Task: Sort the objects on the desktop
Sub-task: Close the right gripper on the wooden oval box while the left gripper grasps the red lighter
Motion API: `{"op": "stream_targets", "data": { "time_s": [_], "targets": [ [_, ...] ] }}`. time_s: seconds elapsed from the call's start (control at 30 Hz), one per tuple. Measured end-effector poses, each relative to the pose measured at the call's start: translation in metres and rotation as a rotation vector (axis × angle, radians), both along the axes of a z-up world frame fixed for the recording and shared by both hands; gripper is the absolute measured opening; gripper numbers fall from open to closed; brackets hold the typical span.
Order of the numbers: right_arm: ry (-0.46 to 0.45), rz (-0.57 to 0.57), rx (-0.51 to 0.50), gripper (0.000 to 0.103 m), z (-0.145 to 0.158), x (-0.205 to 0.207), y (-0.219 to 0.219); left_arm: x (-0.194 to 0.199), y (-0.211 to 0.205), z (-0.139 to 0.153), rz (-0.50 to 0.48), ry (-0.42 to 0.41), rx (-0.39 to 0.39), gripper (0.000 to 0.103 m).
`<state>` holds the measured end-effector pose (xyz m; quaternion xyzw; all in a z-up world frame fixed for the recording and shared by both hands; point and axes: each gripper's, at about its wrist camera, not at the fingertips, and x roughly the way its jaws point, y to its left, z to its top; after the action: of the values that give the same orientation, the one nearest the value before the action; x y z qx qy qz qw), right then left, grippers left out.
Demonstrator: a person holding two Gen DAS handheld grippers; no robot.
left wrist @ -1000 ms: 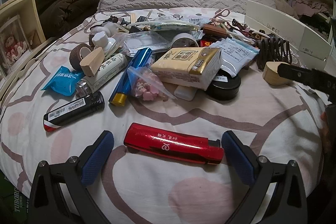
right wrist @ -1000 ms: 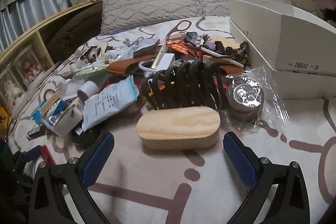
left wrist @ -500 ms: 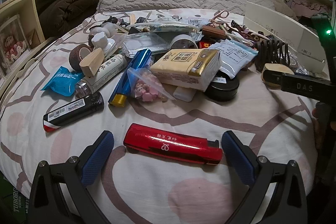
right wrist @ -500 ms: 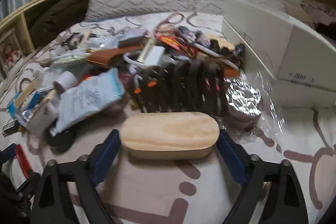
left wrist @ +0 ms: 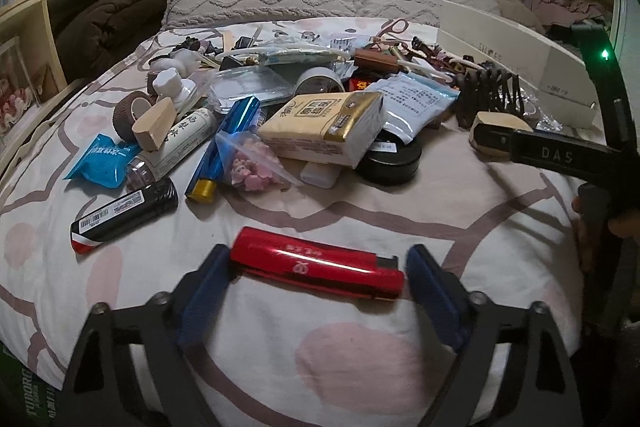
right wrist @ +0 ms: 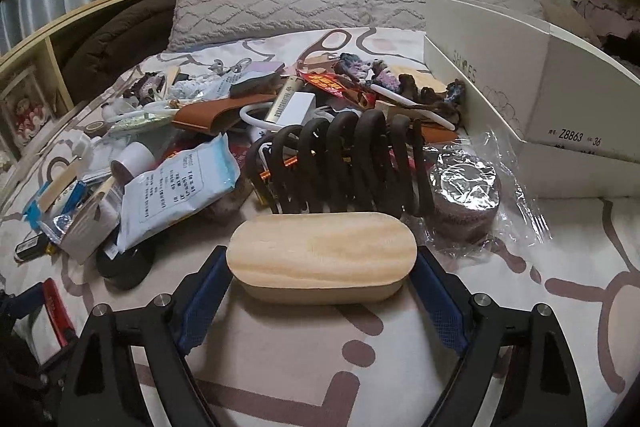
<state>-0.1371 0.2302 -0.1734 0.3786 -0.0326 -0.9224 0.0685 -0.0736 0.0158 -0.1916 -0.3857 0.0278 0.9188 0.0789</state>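
A red lighter (left wrist: 318, 269) lies crosswise on the patterned bedsheet, and my left gripper (left wrist: 318, 277) is shut on its two ends with the blue pads touching it. In the right wrist view my right gripper (right wrist: 320, 273) is shut on the ends of an oval wooden base (right wrist: 322, 255) that carries a dark brown coiled rack (right wrist: 340, 163). The rack and base also show in the left wrist view (left wrist: 494, 133), with the right gripper's black body (left wrist: 560, 155) in front of them. The red lighter shows at the lower left of the right wrist view (right wrist: 58, 315).
A heap of small items fills the bed's middle: a tissue pack (left wrist: 324, 129), a black lighter (left wrist: 124, 213), a blue tube (left wrist: 224, 143), a black round tin (left wrist: 390, 161), a white pouch (right wrist: 176, 191). A wrapped tape roll (right wrist: 466, 203) and a white shoebox (right wrist: 532, 99) lie right.
Both grippers have closed from wide open: the left onto the red lighter, the right onto the wooden base. The right gripper also moved forward to the base.
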Motion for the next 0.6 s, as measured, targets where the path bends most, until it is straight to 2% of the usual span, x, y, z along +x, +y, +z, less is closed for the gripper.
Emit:
{"op": "stream_targets", "data": {
  "time_s": [0.2, 0.33, 0.37, 0.43, 0.6],
  "targets": [
    [0.007, 0.012, 0.003, 0.089, 0.001, 0.001, -0.002, 0.005, 0.009, 0.001, -0.066, 0.007, 0.000, 0.083],
    [0.004, 0.011, 0.002, 0.089, 0.000, 0.001, -0.002, 0.005, 0.010, 0.002, -0.077, 0.003, 0.007, 0.084],
    [0.004, 0.012, 0.002, 0.089, 0.000, 0.002, -0.002, 0.004, 0.010, 0.002, -0.080, 0.000, 0.010, 0.085],
    [0.002, 0.012, 0.003, 0.089, 0.000, 0.002, -0.002, 0.004, 0.008, 0.004, -0.104, -0.020, 0.038, 0.095],
    [-0.003, 0.013, -0.002, 0.089, -0.001, 0.002, -0.002, 0.000, 0.008, 0.012, -0.178, -0.073, 0.024, 0.097]
  ]
}}
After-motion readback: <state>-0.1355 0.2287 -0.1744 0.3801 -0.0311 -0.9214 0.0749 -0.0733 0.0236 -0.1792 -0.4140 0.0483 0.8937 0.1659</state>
